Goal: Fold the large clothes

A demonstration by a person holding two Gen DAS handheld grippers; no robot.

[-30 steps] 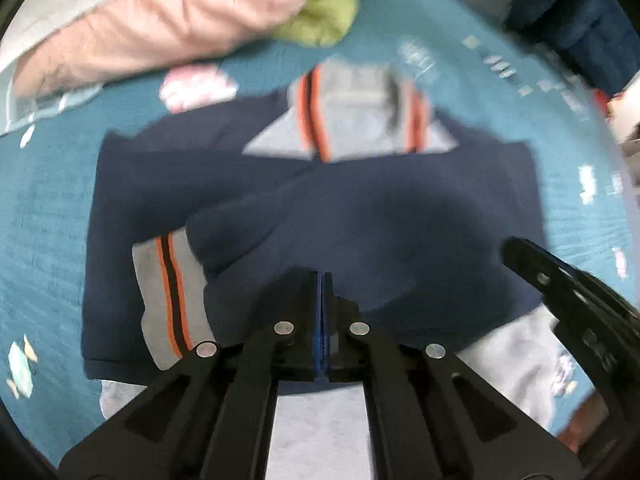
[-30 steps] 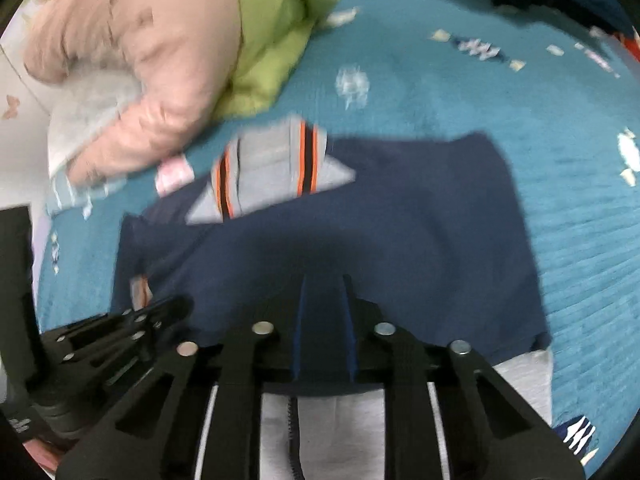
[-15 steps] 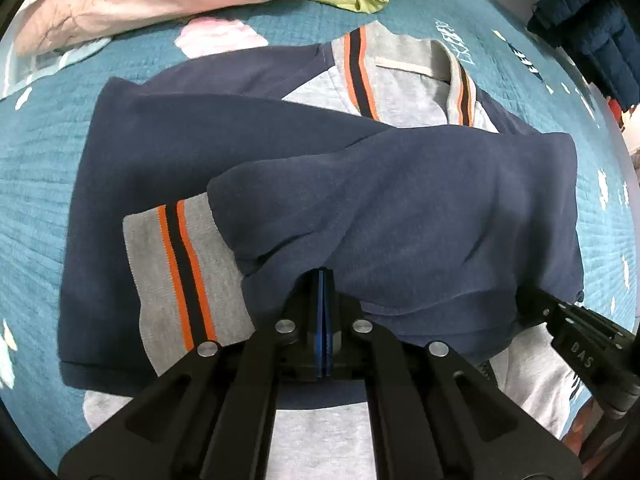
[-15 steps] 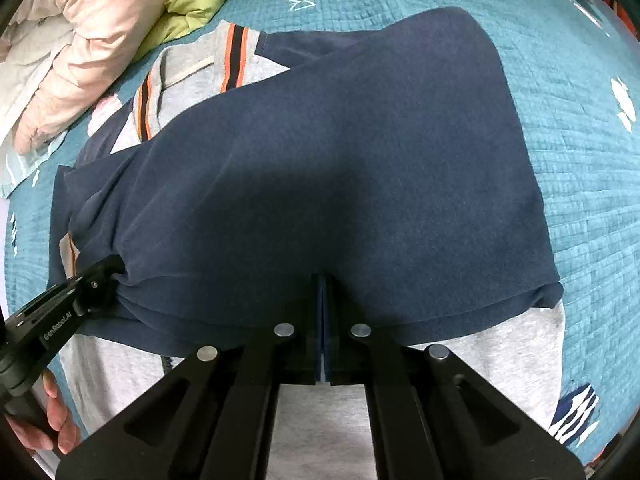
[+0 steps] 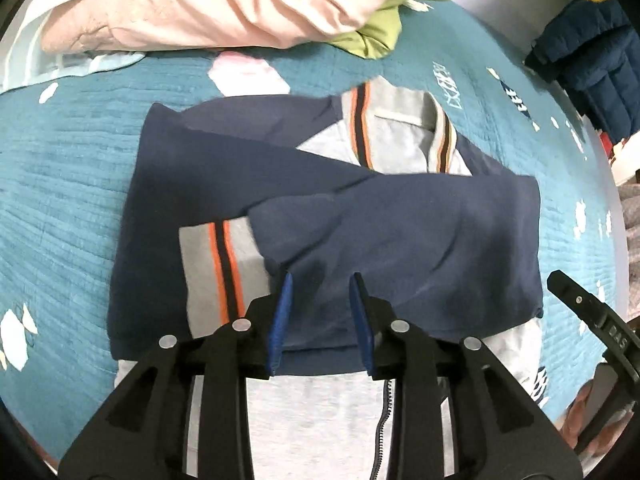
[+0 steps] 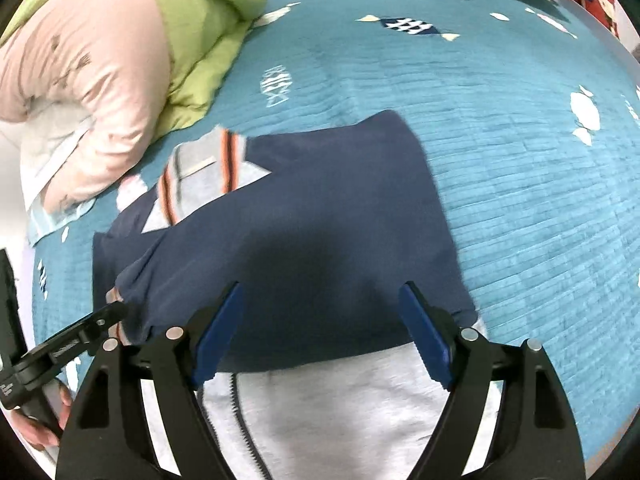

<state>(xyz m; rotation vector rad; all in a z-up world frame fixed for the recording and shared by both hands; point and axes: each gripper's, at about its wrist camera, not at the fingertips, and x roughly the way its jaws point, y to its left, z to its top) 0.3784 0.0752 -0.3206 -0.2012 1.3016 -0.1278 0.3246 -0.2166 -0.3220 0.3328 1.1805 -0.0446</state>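
Bedding, a teal quilt, carries our navy and grey jacket, which lies flat with its sleeves folded across the body. Our right gripper hangs over its hem with jaws wide. Our left gripper hovers beside the striped cuff, jaws narrowly parted and holding nothing.

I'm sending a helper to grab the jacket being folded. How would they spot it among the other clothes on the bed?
Start from the teal quilt covering the bed. In its middle, just ahead of both hand-held grippers, lies the jacket, flat and partly folded. Unlike the puffy pink coat and green garment heaped at the far edge, it is navy and grey with orange-and-black stripes.
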